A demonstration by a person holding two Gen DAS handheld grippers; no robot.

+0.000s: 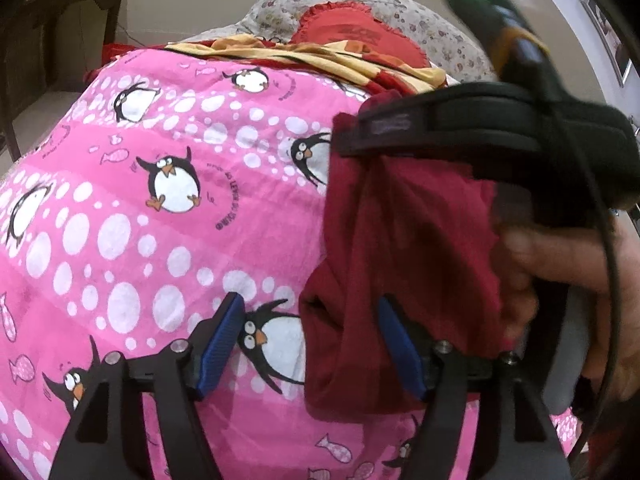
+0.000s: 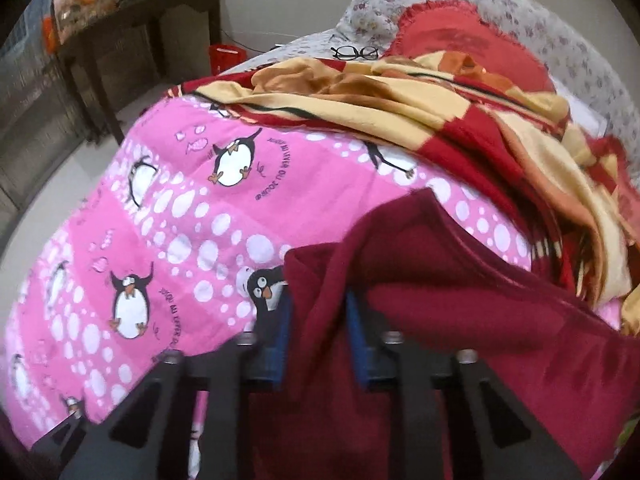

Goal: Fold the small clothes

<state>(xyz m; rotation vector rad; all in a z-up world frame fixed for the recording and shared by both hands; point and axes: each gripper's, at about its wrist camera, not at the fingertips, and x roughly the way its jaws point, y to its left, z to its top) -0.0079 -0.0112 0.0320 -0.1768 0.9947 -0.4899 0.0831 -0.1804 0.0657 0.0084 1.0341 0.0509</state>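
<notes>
The left claw (image 1: 310, 344) points forward over the bed with its blue pads spread wide, pinching nothing; its right pad sits against the edge of the maroon garment (image 1: 400, 264), while the left pad is clear of it over the pink penguin bedcover (image 1: 140, 216). In the same view the right claw (image 1: 460, 120) comes in from the upper right, gripped by a bare hand (image 1: 568, 272), and the garment hangs down from its black fingers.

From the right wrist view, the right claw (image 2: 318, 328) has its blue pads drawn close with a fold of the maroon garment (image 2: 440, 304) pinched between them; the cloth drapes over the claw and spreads off to the right, lifted off the bedcover (image 2: 180, 240).

Beyond lies a rumpled red and yellow blanket (image 2: 460, 108), a red frilled cushion (image 2: 452, 36), floral pillows (image 2: 540, 20) and a pair of glasses (image 2: 355, 53). A dark side table (image 2: 132, 28) stands against the wall to the left.
</notes>
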